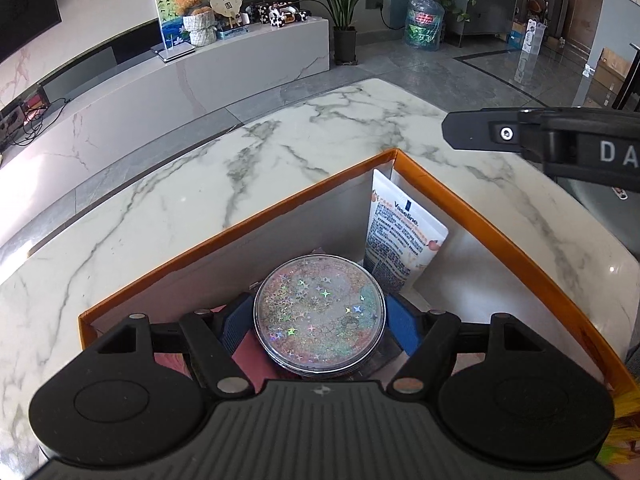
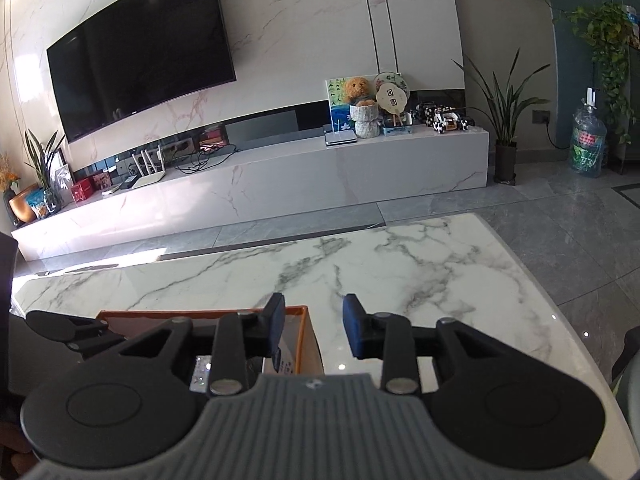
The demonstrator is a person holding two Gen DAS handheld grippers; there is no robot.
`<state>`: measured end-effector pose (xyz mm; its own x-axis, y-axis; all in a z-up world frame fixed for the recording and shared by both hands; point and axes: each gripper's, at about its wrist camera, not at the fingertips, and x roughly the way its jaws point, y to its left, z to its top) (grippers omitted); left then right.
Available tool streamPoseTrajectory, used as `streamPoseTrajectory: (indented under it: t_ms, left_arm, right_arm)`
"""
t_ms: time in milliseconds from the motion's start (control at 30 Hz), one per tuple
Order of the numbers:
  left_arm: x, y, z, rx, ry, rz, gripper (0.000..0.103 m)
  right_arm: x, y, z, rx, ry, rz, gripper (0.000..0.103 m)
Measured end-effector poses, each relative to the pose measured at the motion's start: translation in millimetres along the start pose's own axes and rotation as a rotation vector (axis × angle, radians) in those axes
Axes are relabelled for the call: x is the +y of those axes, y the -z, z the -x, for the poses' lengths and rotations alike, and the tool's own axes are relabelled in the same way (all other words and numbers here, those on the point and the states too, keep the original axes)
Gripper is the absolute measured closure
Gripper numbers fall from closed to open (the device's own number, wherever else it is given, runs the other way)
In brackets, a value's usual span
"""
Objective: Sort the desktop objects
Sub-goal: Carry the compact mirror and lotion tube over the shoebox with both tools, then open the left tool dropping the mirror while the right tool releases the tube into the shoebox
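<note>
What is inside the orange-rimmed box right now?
The orange-rimmed box holds a Vaseline pouch leaning in the far corner. The glitter disc in the left gripper hides the floor beneath.

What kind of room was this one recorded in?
Most likely a home living room. A large wall-mounted TV hangs over a long low marble media console with a teddy bear on it, and the work surface is a marble table on a tiled floor.
</note>
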<state>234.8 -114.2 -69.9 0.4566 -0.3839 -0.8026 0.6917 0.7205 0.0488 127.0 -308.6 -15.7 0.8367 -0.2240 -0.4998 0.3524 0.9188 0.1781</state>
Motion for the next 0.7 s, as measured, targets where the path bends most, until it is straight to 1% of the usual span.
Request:
streamPoseTrajectory:
  t_ms: [133, 267, 367, 500, 600, 700]
  left_arm:
    - [0, 0, -9, 0.006, -0.004, 0.015, 0.018]
    - [4, -3, -11, 0.007, 0.0, 0.038, 0.018]
    - [4, -3, -9, 0.016, -0.006, 0.035, 0.018]
    - [4, -2, 0, 0.0, -0.018, 0.037, 0.017]
    - [4, -3, 10, -0.012, -0.017, 0.044, 0.017]
    - [3, -3, 23, -0.021, -0.021, 0.041, 0.017]
  right_arm:
    - [-1, 2, -5, 0.021, 0.002, -0.012, 0.068]
    - [0, 4, -9, 0.036, 0.0, -0.011, 0.068]
    - [1, 6, -10, 0.045, -0.001, -0.008, 0.066]
    - [1, 8, -11, 0.061, -0.003, -0.001, 0.062]
    - [4, 10, -13, 0.087, -0.007, 0.016, 0.056]
    - [9, 11, -12, 0.106, 0.0, 0.035, 0.055]
